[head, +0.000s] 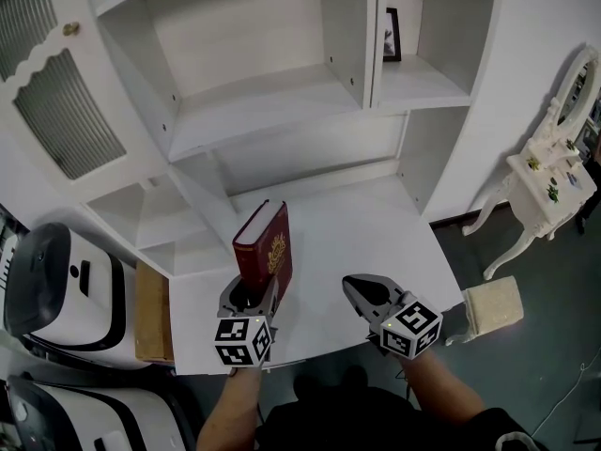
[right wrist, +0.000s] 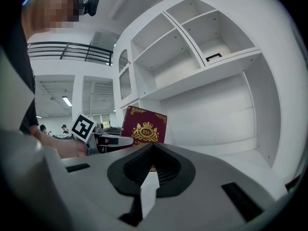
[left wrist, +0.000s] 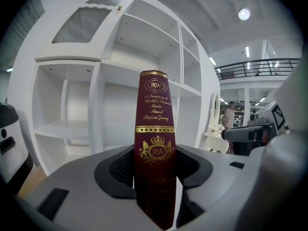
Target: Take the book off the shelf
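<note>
White shelves (head: 263, 111) are rising in front of you, and a white desk top (head: 376, 224) is lying under them. At the far left, a door with ribbed glass (head: 61, 111) is hanging on the shelves, and round white and black machines (head: 56, 289) are sitting below it.

Next, your left gripper (head: 254, 294) is squeezing the bottom of the book (head: 265, 247), with one jaw on each side. The book is standing up straight, off the shelves, over the desk top near its front edge. It is showing a dark red cover with shiny gold trim. Its spine is carrying gold letters: "RW" at the top, then "A Treasury of World's Classics", "Maria Stuart" and "Stefan Zweig". Under those, a gold band and a crown with two lions are sitting around "RW" again. The front cover is wearing the same gold crown and "RW".

Just to the right, your right gripper (head: 362, 289) is hovering over the desk top with its jaws shut together and nothing between them. Higher up, a small black picture frame (head: 392, 34) is standing on a shelf. At the far right, a curly little white table (head: 549, 181) is standing.
</note>
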Demonstrator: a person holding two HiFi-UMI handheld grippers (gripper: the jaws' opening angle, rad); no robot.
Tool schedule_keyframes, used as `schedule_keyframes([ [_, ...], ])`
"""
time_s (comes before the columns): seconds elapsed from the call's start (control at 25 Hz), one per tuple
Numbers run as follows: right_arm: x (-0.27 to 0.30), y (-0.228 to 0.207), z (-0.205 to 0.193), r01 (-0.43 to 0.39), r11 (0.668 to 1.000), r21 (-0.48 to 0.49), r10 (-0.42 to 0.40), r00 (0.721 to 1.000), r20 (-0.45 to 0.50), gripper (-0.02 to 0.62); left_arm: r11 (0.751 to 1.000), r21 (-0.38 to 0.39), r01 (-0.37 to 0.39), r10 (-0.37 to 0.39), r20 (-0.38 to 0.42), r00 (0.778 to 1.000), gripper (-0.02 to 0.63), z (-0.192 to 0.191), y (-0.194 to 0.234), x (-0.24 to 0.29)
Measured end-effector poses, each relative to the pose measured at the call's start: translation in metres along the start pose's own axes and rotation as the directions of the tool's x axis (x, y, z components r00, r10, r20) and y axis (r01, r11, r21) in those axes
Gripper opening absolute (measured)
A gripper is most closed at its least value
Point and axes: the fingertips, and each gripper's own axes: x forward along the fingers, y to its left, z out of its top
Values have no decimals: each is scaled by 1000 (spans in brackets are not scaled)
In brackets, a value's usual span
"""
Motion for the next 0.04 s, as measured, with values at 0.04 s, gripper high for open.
schedule_keyframes([
  [0.04, -1, 0, 0, 1, 1000, 0, -1, 1000, 0, 12, 1000, -2, -1, 1, -3, 1000, 221, -2, -1, 0],
])
